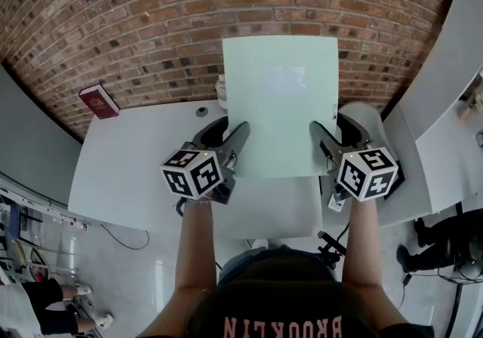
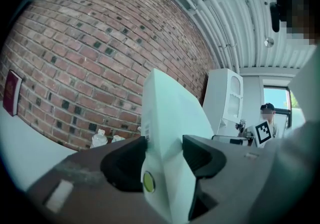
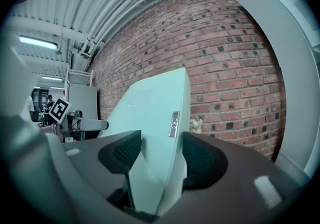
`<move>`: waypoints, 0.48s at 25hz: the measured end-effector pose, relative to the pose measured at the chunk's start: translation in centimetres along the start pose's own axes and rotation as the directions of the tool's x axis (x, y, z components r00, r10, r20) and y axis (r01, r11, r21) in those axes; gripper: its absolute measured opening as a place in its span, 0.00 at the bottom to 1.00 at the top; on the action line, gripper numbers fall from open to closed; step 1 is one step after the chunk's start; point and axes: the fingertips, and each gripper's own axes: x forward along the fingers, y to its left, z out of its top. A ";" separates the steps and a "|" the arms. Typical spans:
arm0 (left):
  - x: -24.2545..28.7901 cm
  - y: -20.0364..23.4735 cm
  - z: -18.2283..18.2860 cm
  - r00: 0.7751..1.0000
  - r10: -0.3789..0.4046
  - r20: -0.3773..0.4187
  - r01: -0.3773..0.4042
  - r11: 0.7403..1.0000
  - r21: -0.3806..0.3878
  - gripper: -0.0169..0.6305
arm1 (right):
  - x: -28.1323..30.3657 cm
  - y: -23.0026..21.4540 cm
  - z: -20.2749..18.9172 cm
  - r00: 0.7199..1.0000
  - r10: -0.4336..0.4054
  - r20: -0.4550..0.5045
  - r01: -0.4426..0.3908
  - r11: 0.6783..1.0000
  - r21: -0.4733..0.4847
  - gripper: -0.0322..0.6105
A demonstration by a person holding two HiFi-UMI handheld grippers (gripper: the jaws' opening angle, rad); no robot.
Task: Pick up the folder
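Note:
A pale mint-green folder is held up flat in the air above the white table, level between both hands. My left gripper is shut on its left edge, my right gripper on its right edge. In the left gripper view the folder stands edge-on between the dark pads, pressed on both sides, with a small yellow-green dot on its spine. Seen from the right gripper, the folder likewise fills the gap between the pads, a small label on its edge.
A dark red book stands at the table's far left, against the brick wall. Small white bottles stand at the wall behind the folder. A round hole is in the tabletop. White cabinets curve round the right.

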 end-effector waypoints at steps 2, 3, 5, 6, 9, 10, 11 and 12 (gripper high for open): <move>-0.3 -0.5 0.9 0.999 -0.004 0.032 0.002 0.999 0.034 0.40 | -0.3 0.2 0.8 0.999 0.000 0.038 0.000 1.000 -0.012 0.44; -0.4 -0.7 1.4 0.999 -0.005 0.048 0.003 0.998 0.055 0.40 | -0.5 0.3 1.1 0.998 -0.001 0.055 0.002 1.000 -0.018 0.44; -0.7 -1.1 2.2 0.997 -0.007 0.077 0.000 0.995 0.098 0.40 | -0.7 0.6 1.7 0.996 -0.006 0.084 0.008 1.000 -0.028 0.44; -0.9 -1.3 2.6 0.996 -0.008 0.089 -0.002 0.993 0.118 0.40 | -0.8 0.7 2.0 0.995 -0.007 0.097 0.011 0.999 -0.033 0.44; -1.3 -2.0 3.5 0.991 -0.021 0.132 -0.001 0.986 0.165 0.40 | -1.3 1.0 2.9 0.989 -0.008 0.147 0.016 0.998 -0.056 0.44; -1.5 -2.2 3.8 0.989 -0.027 0.148 0.000 0.984 0.180 0.40 | -1.5 1.1 3.2 0.986 -0.007 0.166 0.018 0.998 -0.064 0.44; -1.7 -2.4 4.0 0.986 -0.032 0.163 0.000 0.981 0.195 0.40 | -1.7 1.3 3.5 0.983 -0.006 0.183 0.020 0.997 -0.073 0.44; -2.0 -2.6 4.3 0.984 -0.037 0.176 -0.001 0.978 0.210 0.40 | -1.9 1.4 3.8 0.980 -0.003 0.199 0.020 0.996 -0.082 0.44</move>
